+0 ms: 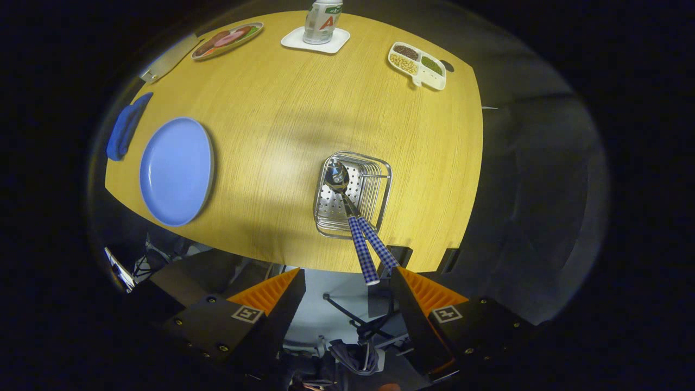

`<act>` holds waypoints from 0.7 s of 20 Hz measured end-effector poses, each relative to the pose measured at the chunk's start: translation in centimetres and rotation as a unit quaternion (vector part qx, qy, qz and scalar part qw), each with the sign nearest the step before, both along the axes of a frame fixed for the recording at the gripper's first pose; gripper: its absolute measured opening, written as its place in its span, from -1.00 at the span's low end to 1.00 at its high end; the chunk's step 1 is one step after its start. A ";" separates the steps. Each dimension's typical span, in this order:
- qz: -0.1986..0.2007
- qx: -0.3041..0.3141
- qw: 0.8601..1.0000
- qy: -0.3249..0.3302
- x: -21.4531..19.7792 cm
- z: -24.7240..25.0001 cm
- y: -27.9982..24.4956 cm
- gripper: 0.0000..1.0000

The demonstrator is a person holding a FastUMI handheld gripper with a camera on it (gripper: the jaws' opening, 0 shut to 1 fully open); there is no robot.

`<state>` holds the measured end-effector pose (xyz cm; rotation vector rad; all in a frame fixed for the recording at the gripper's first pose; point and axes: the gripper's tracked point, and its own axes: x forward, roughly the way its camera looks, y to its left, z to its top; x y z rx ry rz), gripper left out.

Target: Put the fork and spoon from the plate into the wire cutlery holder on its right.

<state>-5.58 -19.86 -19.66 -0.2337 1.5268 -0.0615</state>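
Spread wide at six o'clock, the gripper holds nothing. Beyond its fingers lies the round wooden table. At nine o'clock sits the bare blue plate. Just ahead of the fingers, the wire cutlery holder contains the spoon and fork, checked handles jutting toward the fingers.

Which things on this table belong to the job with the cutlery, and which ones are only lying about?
Belong to the job:
- blue plate, bare
- wire cutlery holder
- spoon and a second checked handle, both standing in the holder
- claw, open, fingers apart, holding nothing

Only lying about:
- blue cloth
- divided dish of beans
- carton on a white coaster
- oval food plate
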 end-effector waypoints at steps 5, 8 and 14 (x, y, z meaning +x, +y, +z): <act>-0.021 0.022 0.992 -0.120 0.2 3.3 2.7 0.93; -0.033 0.027 0.978 -0.205 0.8 5.0 4.7 0.92; -0.024 0.041 0.920 -0.390 4.6 9.1 8.9 0.93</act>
